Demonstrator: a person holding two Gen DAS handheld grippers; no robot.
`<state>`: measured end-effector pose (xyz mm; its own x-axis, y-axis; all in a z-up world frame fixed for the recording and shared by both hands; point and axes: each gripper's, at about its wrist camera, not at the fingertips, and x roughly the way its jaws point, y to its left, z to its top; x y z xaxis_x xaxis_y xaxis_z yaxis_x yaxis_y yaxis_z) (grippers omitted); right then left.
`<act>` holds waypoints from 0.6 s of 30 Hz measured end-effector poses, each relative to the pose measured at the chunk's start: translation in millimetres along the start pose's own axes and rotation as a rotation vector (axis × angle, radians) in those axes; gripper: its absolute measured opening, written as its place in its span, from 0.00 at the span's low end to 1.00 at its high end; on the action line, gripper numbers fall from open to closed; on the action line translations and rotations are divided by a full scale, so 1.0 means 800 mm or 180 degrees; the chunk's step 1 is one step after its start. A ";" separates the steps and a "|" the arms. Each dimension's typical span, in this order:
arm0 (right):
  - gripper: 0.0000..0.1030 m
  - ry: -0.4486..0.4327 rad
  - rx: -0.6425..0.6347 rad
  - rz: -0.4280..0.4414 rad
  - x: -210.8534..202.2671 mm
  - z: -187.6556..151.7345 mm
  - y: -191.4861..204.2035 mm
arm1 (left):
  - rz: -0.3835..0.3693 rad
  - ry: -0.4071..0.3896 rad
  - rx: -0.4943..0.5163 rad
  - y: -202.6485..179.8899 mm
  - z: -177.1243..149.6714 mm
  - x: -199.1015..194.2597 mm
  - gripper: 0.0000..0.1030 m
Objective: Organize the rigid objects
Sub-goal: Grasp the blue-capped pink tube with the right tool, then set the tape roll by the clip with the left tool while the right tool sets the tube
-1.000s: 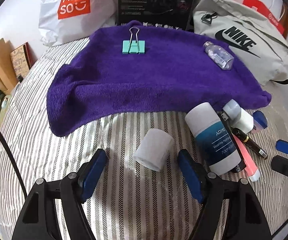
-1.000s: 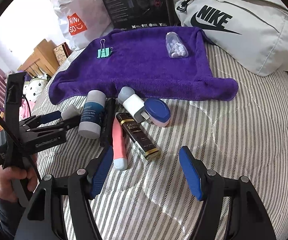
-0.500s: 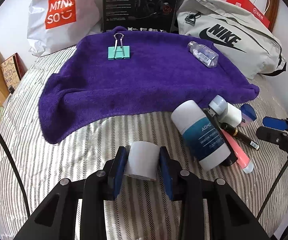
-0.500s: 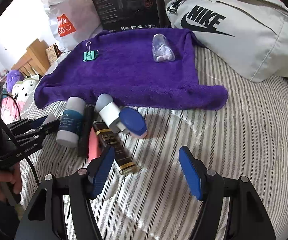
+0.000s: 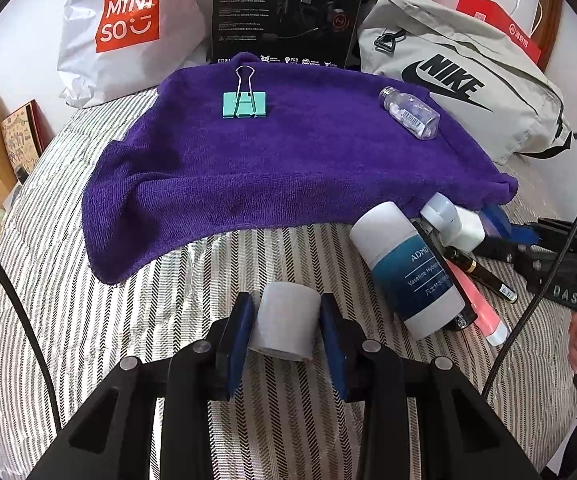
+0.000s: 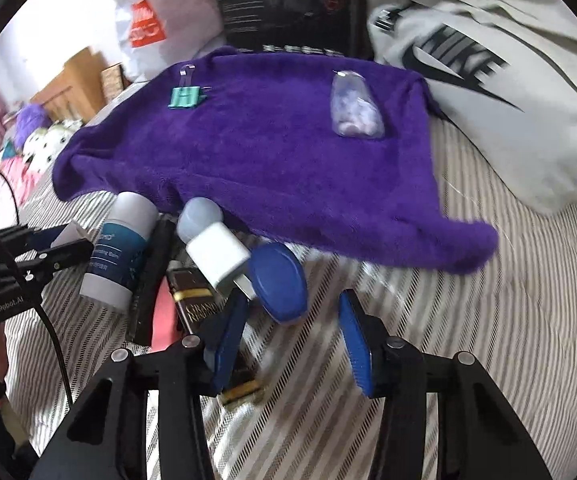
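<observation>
You have a purple towel [image 5: 288,168] on a bedcover [image 5: 88,320] striped grey and white in a herringbone weave. The binder clip [image 5: 244,105] is teal with silver handles. Your white tube [image 5: 408,268] carries a dark teal label. The small roll [image 5: 284,326] is pale grey. The oval case [image 6: 278,282] is blue. The gripper pads [image 5: 240,332] are blue on black frames.

A: Right gripper [image 6: 290,338]?
B: Jaws closing, the blue case [image 6: 278,282] just ahead between the pads, untouched; a white plug [image 6: 216,254] beside it.
A: On the towel [image 6: 256,152]?
B: A clip [image 6: 184,97]; a clear bottle [image 6: 355,106], well apart.
</observation>
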<state>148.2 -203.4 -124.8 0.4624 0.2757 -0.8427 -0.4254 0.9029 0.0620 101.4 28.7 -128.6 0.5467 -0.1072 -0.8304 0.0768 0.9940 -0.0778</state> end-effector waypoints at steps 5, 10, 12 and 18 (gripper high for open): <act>0.21 0.0030 -0.0080 0.0092 -0.004 0.003 0.002 | -0.0006 -0.0008 0.0013 -0.001 0.000 0.000 0.32; 0.19 0.0107 0.0012 0.0036 -0.018 -0.022 -0.008 | -0.0005 -0.0025 0.0011 -0.001 0.000 0.000 0.32; 0.19 0.0103 0.0124 0.0049 -0.025 -0.033 -0.016 | 0.0006 -0.0034 0.0006 -0.001 -0.001 -0.001 0.32; 0.20 0.0050 0.0181 -0.0012 -0.020 -0.027 -0.016 | 0.0068 -0.0050 0.0046 -0.005 -0.002 0.000 0.32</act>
<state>129.5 -226.2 -123.3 0.4514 0.2674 -0.8513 -0.3786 0.9213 0.0886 99.7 24.5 -129.1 0.5614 -0.0865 -0.8230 0.0768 0.9957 -0.0522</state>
